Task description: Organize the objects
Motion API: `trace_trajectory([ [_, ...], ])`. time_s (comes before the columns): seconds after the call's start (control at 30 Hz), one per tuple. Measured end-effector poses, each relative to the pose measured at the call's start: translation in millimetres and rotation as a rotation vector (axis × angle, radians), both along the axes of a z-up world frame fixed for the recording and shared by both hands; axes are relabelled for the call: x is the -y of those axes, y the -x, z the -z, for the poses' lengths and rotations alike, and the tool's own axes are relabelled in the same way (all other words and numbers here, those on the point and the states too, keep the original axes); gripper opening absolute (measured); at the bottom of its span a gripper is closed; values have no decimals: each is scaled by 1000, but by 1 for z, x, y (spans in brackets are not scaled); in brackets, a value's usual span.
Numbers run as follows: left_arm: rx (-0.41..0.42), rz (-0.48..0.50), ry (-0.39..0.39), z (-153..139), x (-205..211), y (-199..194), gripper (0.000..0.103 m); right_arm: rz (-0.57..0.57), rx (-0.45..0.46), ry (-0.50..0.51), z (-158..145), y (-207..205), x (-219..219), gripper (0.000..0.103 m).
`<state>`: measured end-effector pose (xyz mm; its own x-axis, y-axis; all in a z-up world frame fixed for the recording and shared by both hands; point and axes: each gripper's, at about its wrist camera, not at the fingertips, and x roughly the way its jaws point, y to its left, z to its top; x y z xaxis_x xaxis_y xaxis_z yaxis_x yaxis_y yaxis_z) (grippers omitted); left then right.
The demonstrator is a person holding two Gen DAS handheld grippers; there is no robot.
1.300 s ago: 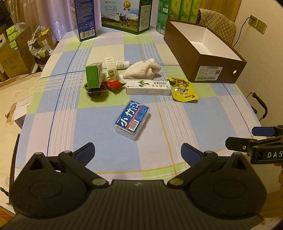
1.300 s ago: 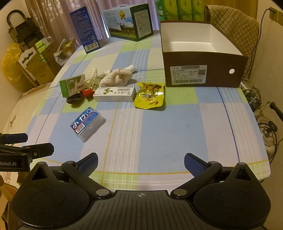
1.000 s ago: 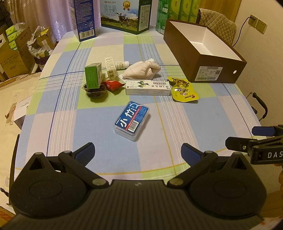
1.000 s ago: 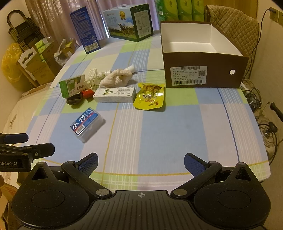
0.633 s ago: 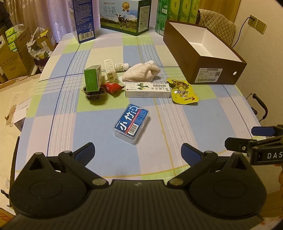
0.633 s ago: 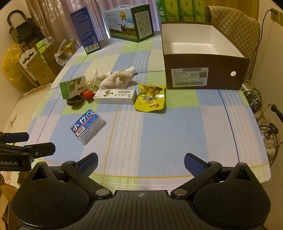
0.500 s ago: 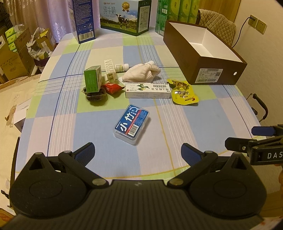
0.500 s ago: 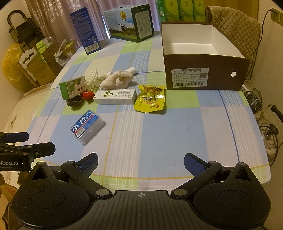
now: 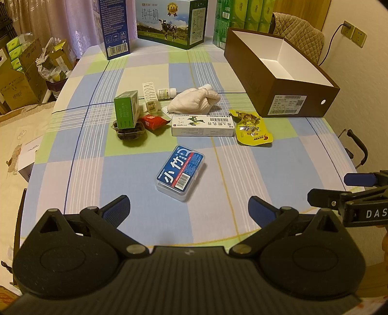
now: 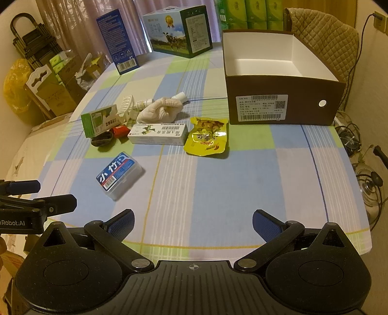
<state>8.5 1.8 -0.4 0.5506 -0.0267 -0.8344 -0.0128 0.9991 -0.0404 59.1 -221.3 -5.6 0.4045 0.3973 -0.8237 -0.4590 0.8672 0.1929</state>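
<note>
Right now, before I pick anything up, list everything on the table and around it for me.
Brown box: 1, white inside, open, far right of table.
Blue-labelled clear case: 1, nearest, table centre.
White carton: 1, long, lying flat mid-table.
Yellow snack pouch: 1, right of the carton.
White cloth bundle: 1, behind the carton.
Green box: 1, resting on a dark tray.
Red packet: 1, beside the tray.
White bottle: 1, lying down.
White clip: 1, near the bottle.
Milk carton case: 1, far edge.
Blue box: 1, upright, far left.
Left hand-held gripper: open, empty.
Right hand-held gripper: open, empty.
</note>
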Motion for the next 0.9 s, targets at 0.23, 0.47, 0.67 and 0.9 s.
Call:
trace_trajectory([
  [0.23, -5, -2, 0, -1, 1, -3, 102, 0, -2, -1, 0, -4, -2, 101],
  [0.47, -9, 4, 4, 0, 0, -7, 102, 0, -4, -11, 1, -11, -3, 101],
  [0.67, -21, 11, 18, 6, -1, -18, 102, -4, -3, -18, 0, -15, -1, 101],
  [0.9, -19, 2, 9, 9, -4, -25, 102, 9, -5, -22, 1, -25, 2, 101],
])
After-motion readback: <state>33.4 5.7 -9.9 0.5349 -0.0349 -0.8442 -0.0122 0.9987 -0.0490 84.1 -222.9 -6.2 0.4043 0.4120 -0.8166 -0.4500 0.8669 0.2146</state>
